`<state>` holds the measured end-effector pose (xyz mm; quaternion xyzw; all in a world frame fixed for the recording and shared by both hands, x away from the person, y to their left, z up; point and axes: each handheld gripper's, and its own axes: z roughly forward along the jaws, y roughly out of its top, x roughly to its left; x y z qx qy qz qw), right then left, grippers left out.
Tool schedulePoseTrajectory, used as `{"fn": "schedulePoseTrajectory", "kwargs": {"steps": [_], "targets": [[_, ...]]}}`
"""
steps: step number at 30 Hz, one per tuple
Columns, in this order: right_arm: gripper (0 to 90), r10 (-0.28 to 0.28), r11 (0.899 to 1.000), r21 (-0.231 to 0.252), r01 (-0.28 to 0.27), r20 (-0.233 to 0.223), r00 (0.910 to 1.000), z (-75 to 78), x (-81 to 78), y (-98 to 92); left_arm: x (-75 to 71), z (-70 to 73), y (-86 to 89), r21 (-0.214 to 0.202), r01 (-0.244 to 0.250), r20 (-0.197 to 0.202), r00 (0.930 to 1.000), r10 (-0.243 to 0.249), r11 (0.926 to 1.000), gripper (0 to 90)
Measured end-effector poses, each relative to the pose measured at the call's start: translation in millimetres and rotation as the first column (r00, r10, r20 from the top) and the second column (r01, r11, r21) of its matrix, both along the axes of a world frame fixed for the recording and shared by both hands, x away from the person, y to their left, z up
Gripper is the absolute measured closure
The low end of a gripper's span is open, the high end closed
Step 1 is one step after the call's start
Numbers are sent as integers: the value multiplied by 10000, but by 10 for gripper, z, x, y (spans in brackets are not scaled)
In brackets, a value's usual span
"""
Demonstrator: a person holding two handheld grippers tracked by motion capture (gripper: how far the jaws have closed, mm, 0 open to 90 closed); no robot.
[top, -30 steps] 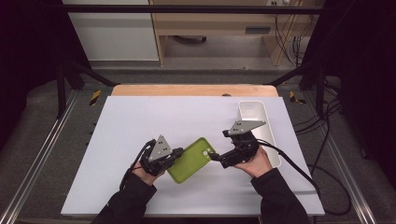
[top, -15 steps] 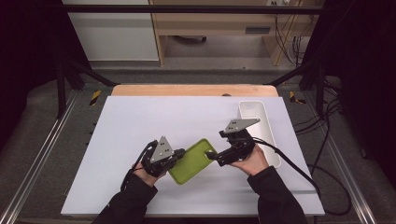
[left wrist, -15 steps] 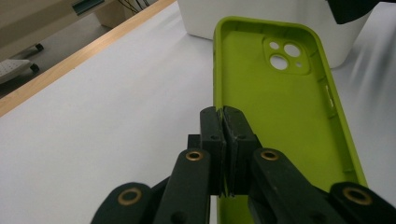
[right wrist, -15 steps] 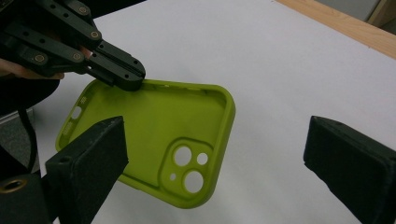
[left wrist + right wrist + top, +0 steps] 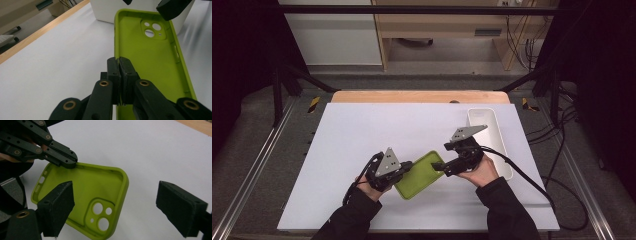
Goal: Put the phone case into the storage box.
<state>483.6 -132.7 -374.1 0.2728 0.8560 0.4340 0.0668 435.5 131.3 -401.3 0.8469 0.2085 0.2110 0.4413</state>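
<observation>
A lime-green phone case (image 5: pixel 419 174) lies hollow side up, tilted over the white table, with its camera holes toward the right hand. My left gripper (image 5: pixel 408 165) is shut on the case's long side wall (image 5: pixel 119 63), pinching the rim. The same grip shows in the right gripper view, where the left gripper (image 5: pixel 63 160) bites the far rim of the case (image 5: pixel 85 187). My right gripper (image 5: pixel 438 167) stands open, its pads (image 5: pixel 62 205) spread on either side of the case's camera-hole corner without touching it. One of its jaws hangs over the case's far end (image 5: pixel 175 7).
A long white tray (image 5: pixel 484 120) stands just right of the right hand, close behind the case (image 5: pixel 105 10). The white tabletop (image 5: pixel 387 125) stretches left and back to a wooden edge (image 5: pixel 419 96). A black cable (image 5: pixel 532 175) trails off to the right.
My right gripper has shifted slightly left and tipped toward the case's camera end. The left gripper and the case have hardly moved.
</observation>
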Motion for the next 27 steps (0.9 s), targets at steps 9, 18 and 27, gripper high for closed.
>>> {"fn": "schedulePoseTrajectory", "kwargs": {"steps": [9, 18, 27], "targets": [[231, 73, 10000, -54, -75, -381, 9992, -17, 33, 8, -23, 16, -17, -24, 74, 79, 9999, -74, 10000, 877], [314, 247, 9997, 1, -248, -891, 9957, -27, 63, 10, -45, 21, -41, 35, 173, 171, 9997, -174, 9998, 877], [404, 382, 9992, -31, -390, -1410, 9893, -43, 96, 12, -51, 24, -44, 29, 214, 214, 9995, -215, 9998, 877]]}}
